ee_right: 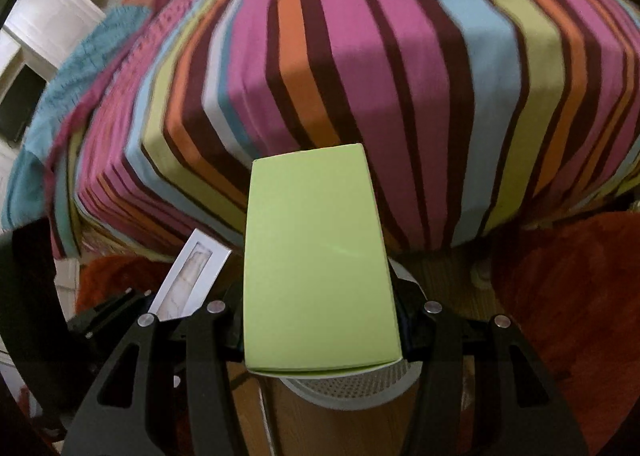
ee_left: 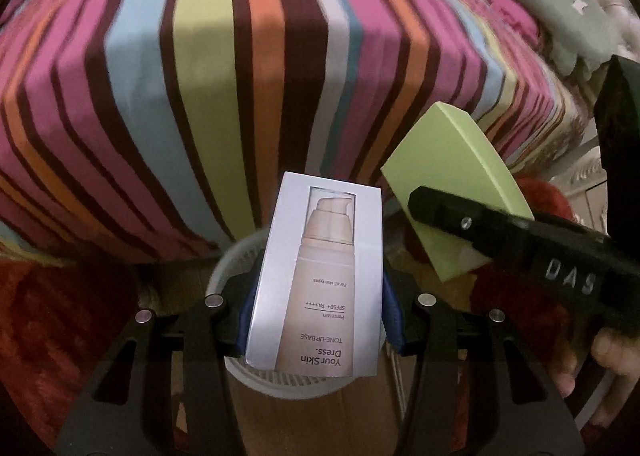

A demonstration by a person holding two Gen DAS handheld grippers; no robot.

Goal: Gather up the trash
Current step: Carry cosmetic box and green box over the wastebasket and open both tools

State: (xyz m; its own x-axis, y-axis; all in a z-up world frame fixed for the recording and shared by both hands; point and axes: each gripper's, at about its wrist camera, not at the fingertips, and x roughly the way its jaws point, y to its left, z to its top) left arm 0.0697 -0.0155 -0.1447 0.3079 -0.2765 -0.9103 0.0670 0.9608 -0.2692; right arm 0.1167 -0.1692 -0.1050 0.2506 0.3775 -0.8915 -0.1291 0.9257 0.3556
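Left wrist view: left gripper (ee_left: 316,320) pinches the white cardboard cosmetics box (ee_left: 316,276), right gripper (ee_right: 320,320) pinches the plain green carton (ee_right: 318,260) at two o'clock, both above the white perforated wastebasket (ee_left: 240,256), release pending.

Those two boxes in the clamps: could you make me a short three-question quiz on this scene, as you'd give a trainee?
1. True or false: the left gripper holds the green box.
2. What is printed on the white box?
A. a pump bottle
B. a toothbrush
C. a shoe
3. Fill in: under both boxes stands a pale, perforated ____, beside the striped bed cover.

Key:
1. False. The left gripper's fingers clamp the white box; the right gripper holds the green one.
2. A.
3. Basket. It looks like a trash basket.
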